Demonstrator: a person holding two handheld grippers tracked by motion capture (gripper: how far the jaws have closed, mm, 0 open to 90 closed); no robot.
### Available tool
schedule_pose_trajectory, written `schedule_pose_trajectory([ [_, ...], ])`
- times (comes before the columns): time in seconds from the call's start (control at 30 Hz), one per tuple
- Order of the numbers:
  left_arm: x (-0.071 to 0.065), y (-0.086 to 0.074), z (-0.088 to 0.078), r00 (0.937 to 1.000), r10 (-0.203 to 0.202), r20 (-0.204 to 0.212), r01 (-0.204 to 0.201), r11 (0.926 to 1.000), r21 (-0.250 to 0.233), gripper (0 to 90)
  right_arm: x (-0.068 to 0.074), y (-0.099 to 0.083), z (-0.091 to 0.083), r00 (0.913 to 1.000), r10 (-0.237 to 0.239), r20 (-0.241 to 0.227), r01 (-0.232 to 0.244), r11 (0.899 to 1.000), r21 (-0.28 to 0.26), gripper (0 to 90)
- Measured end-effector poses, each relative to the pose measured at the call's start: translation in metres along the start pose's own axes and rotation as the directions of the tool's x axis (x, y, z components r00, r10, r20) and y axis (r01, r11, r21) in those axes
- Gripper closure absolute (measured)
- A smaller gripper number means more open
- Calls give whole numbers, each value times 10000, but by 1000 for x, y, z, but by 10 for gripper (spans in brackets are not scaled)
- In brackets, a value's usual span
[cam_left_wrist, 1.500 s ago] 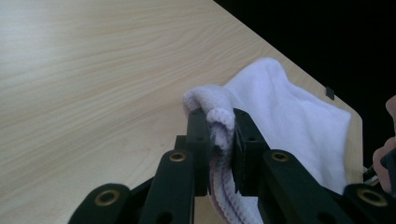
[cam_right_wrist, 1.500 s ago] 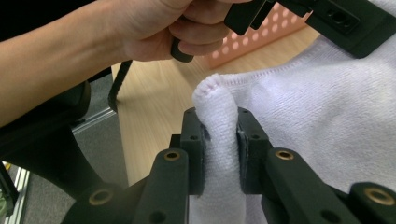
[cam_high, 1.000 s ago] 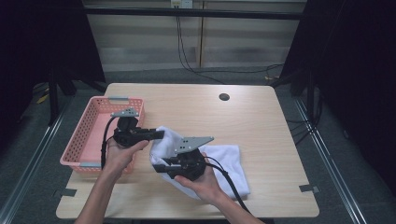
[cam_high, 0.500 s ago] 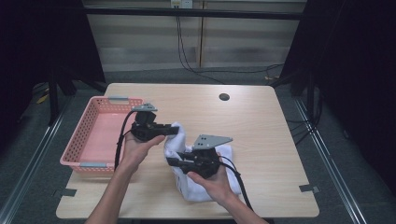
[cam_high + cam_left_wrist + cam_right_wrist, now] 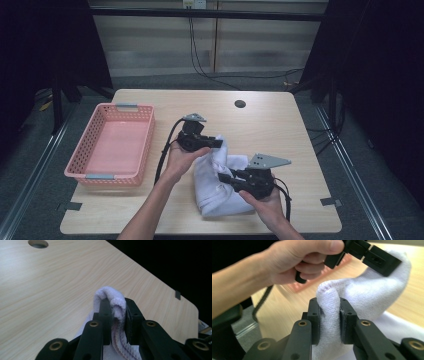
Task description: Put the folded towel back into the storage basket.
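two grippers pinch one white towel near the tabletop's front edge: left gripper clamps a fold, right gripper clamps another, its jaws just easing wider.

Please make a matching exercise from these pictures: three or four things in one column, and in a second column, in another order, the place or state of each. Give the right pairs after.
Things:
1. white terry-cloth towel
2. pink plastic mesh basket
3. small round dark hole in the wooden table top
4. left gripper

Places or states:
A. empty, at the left side of the table
B. near the far edge of the table
C. bunched in the middle, pinched at two places
D. shut on a fold of cloth

Pairs: 1-C, 2-A, 3-B, 4-D
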State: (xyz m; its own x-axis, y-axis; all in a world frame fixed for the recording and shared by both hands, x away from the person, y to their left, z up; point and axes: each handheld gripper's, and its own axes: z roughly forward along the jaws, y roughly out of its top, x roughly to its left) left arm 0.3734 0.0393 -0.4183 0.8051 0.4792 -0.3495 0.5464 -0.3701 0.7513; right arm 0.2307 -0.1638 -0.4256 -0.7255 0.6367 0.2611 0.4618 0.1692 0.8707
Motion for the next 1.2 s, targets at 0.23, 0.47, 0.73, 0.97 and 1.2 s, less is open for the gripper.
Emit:
schedule_pose_trajectory([
  [0.23,-3,-14,46,9998,-165,84,161,9988,469,769,-18,-35,-8,9974,136,709,-205,9951,970,705],
  [0.47,-9,-15,65,9966,-436,706,398,9977,542,640,-28,-55,-22,9928,114,1189,-313,9855,1667,630],
  [0.73,-18,-12,21,9991,340,243,-340,9994,-8,434,-41,-45,-41,9858,465,1612,-727,9844,1605,321],
  [0.97,-33,-61,-18,9949,876,493,-896,9951,412,566,-69,-9,-23,9729,166,2306,-542,9860,1575,235],
  [1.2,-63,-113,-28,9854,1277,1128,-1419,9815,1283,538,-97,13,28,9601,-194,2789,-406,9773,2080,250],
])
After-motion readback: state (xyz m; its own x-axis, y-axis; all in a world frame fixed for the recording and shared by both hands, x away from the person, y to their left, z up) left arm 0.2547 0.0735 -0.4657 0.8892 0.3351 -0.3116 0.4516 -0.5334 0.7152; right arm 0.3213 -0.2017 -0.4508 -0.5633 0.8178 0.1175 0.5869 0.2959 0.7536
